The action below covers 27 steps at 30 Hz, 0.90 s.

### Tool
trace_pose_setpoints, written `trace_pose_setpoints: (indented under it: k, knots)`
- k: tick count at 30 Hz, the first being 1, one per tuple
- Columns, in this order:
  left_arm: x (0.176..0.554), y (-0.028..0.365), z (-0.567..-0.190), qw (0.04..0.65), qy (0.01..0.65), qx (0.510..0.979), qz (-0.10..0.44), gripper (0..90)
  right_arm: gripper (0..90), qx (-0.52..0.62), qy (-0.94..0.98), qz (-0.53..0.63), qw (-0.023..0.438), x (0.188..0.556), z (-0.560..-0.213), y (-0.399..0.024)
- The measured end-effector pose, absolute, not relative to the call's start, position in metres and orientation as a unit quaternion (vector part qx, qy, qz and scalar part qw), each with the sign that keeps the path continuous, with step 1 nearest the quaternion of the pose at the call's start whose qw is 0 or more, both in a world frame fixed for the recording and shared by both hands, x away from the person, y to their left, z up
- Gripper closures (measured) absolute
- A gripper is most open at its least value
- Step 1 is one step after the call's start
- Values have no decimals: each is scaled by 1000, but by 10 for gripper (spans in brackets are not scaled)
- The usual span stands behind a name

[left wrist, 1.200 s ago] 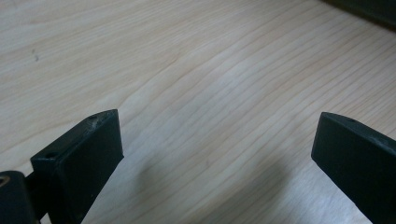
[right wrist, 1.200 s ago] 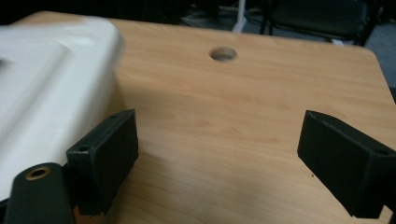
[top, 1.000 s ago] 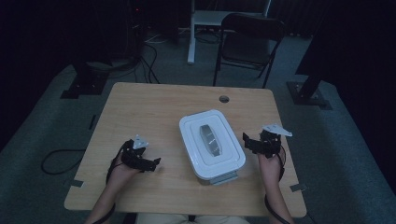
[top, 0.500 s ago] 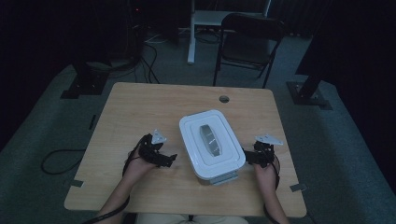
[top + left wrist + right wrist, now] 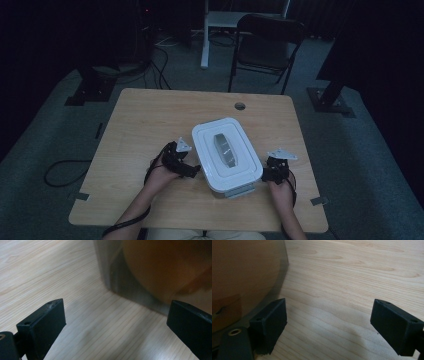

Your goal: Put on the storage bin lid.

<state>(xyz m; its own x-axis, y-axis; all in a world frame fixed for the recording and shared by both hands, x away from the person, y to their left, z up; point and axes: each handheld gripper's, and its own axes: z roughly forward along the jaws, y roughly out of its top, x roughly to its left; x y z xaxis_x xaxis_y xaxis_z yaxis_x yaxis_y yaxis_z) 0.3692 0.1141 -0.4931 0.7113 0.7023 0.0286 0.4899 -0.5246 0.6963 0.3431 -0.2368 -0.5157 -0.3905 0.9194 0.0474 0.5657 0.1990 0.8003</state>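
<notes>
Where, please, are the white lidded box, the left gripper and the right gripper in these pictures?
white lidded box (image 5: 226, 150): high view, on its lid's grey handle.
left gripper (image 5: 194, 171): high view, between its fingertips, beside the box.
right gripper (image 5: 266, 175): high view, between its fingertips.

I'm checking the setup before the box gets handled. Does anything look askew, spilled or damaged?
Nothing stands out. The white lidded box sits flat on the table, lid on, turned slightly off the table's edges. The left gripper and right gripper flank it, jaws open.

Lidded box (image 5: 227, 155) on table (image 5: 150, 115), chair (image 5: 265, 40) behind table
</notes>
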Motion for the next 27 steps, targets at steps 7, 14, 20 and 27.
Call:
trace_pose_setpoints:
  k: [7, 14, 20, 27]
  knots:
    - [372, 111, -491, 327, 341, 866, 163, 26, 152, 505, 739, 388, 221, 337, -516, -236]
    - [375, 110, -485, 311, 336, 871, 179, 27, 151, 496, 748, 389, 208, 326, -516, -229]
    - [377, 113, -483, 314, 336, 870, 176, 27, 151, 490, 749, 395, 204, 317, -515, -223]
    - [376, 117, -484, 318, 339, 868, 175, 27, 158, 492, 746, 394, 212, 307, -514, -215]
